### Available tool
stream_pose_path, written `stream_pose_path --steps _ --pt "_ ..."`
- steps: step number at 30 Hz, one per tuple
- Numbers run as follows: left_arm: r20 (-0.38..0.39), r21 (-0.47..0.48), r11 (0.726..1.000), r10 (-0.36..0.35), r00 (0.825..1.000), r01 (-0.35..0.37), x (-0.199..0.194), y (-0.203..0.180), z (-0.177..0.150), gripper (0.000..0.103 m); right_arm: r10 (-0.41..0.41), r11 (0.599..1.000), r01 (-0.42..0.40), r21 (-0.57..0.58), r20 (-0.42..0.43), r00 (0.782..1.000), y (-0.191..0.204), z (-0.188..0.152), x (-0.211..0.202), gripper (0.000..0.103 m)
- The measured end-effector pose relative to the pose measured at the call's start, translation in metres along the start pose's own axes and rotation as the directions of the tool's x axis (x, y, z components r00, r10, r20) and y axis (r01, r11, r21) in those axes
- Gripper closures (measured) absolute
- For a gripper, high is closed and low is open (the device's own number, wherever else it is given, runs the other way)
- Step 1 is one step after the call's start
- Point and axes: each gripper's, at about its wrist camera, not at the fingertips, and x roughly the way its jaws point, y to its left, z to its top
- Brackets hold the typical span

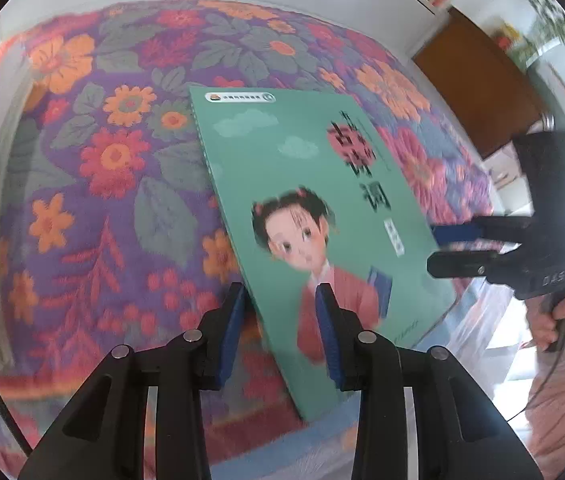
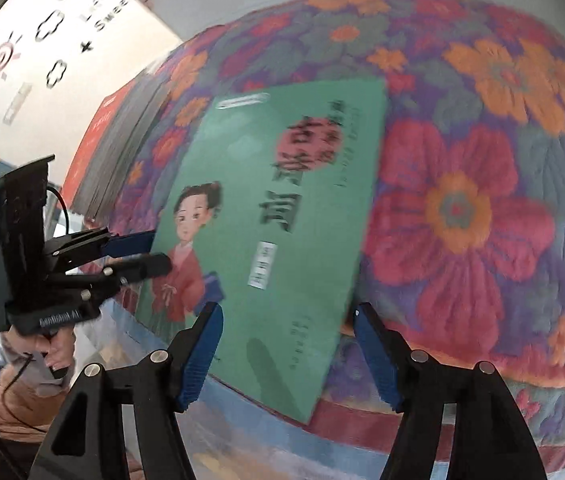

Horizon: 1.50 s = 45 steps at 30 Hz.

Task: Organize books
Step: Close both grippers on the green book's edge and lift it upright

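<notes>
Far left on the floral blanket (image 2: 462, 216) sits a stack of books (image 2: 102, 152), red cover on top, w/ the green book (image 1: 314, 216) lying flat just right of it, its near corner past the blanket's edge. Left gripper (image 1: 280, 312) is clamped on the book's near-left edge, one pad above the cover & one under. Right gripper (image 2: 288, 336) is spread wide over the near-right corner, pads off the cover; a hand (image 1: 562, 316) holds its grip.

Two close wrist views, angled steeply down from opposite sides, sharing the green book (image 1: 322, 216) on the floral bedspread (image 2: 482, 200).
</notes>
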Motion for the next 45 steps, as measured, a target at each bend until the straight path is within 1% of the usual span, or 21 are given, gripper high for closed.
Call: stream_pose_path --steps 2,4,6,7,9,11,13,15,17,18,21,24,26,28,30,32,34,37,40,45 --pt "-0.002 0.017 1.000 0.006 1.000 -0.006 0.003 0.001 0.009 0.071 0.075 0.997 -0.075 0.026 0.005 0.997 -0.014 0.003 0.000 0.039" --pt "-0.011 0.007 1.000 -0.026 1.000 0.026 0.003 0.005 0.011 0.071 0.149 0.986 -0.150 0.067 0.016 0.989 -0.028 0.012 0.000 0.040" --pt "-0.022 -0.044 0.995 -0.095 0.995 0.094 0.004 0.016 0.016 0.072 0.202 0.976 -0.203 0.083 0.027 0.979 -0.036 0.019 0.002 0.041" --pt "-0.030 -0.081 0.987 -0.143 0.989 0.140 0.005 0.025 0.018 0.073 0.223 0.971 -0.225 0.085 0.031 0.974 -0.039 0.023 0.003 0.041" --pt "-0.036 -0.126 0.973 -0.197 0.980 0.192 0.008 0.035 0.023 0.076 0.276 0.956 -0.278 0.091 0.035 0.961 -0.042 0.034 0.008 0.041" --pt "-0.037 -0.137 0.970 -0.210 0.977 0.203 0.011 0.036 0.026 0.079 0.325 0.939 -0.326 0.105 0.033 0.945 -0.046 0.042 0.011 0.042" --pt "-0.032 -0.134 0.969 -0.214 0.976 0.208 0.013 0.035 0.030 0.079 0.365 0.921 -0.368 0.131 0.044 0.930 -0.054 0.045 0.014 0.047" --pt "-0.017 -0.114 0.973 -0.205 0.979 0.202 0.014 0.032 0.032 0.079 0.362 0.922 -0.366 0.129 0.053 0.931 -0.057 0.047 0.014 0.058" --pt "-0.005 -0.108 0.976 -0.191 0.982 0.189 0.015 0.029 0.035 0.079 0.355 0.925 -0.359 0.123 0.054 0.933 -0.058 0.046 0.014 0.063" --pt "-0.005 -0.106 0.978 -0.181 0.983 0.180 0.015 0.027 0.035 0.079 0.347 0.929 -0.351 0.118 0.053 0.936 -0.059 0.045 0.012 0.068" --pt "-0.002 -0.083 0.985 -0.153 0.988 0.152 0.016 0.022 0.037 0.079 0.313 0.942 -0.318 0.109 0.053 0.948 -0.059 0.044 0.011 0.075" --pt "0.010 -0.067 0.989 -0.132 0.991 0.133 0.017 0.019 0.036 0.078 0.288 0.951 -0.293 0.100 0.062 0.956 -0.054 0.044 0.012 0.075" --pt "0.016 -0.063 0.989 -0.136 0.991 0.137 0.018 0.021 0.037 0.078 0.274 0.957 -0.279 0.082 0.070 0.959 -0.050 0.044 0.012 0.075" --pt "0.024 -0.061 0.987 -0.145 0.989 0.146 0.018 0.023 0.036 0.078 0.284 0.954 -0.289 0.074 0.075 0.956 -0.050 0.047 0.015 0.075" --pt "0.025 -0.065 0.987 -0.143 0.989 0.145 0.018 0.023 0.036 0.078 0.318 0.941 -0.324 0.097 0.079 0.945 -0.056 0.051 0.018 0.075" --pt "0.023 -0.072 0.988 -0.134 0.991 0.136 0.017 0.023 0.036 0.078 0.322 0.938 -0.329 0.108 0.084 0.943 -0.057 0.053 0.019 0.076" --pt "0.020 -0.061 0.991 -0.117 0.993 0.118 0.015 0.020 0.035 0.079 0.290 0.950 -0.298 0.097 0.083 0.953 -0.053 0.054 0.017 0.077" --pt "0.009 -0.066 0.992 -0.111 0.994 0.112 0.014 0.017 0.036 0.079 0.241 0.965 -0.247 0.081 0.081 0.967 -0.042 0.055 0.013 0.077" --pt "-0.001 -0.062 0.993 -0.101 0.995 0.101 0.010 0.015 0.035 0.080 0.253 0.963 -0.259 0.075 0.082 0.964 -0.035 0.057 0.009 0.077" --pt "0.004 -0.049 0.995 -0.092 0.996 0.092 -0.001 0.015 0.031 0.080 0.236 0.970 -0.240 0.047 0.079 0.969 -0.016 0.059 0.003 0.077"
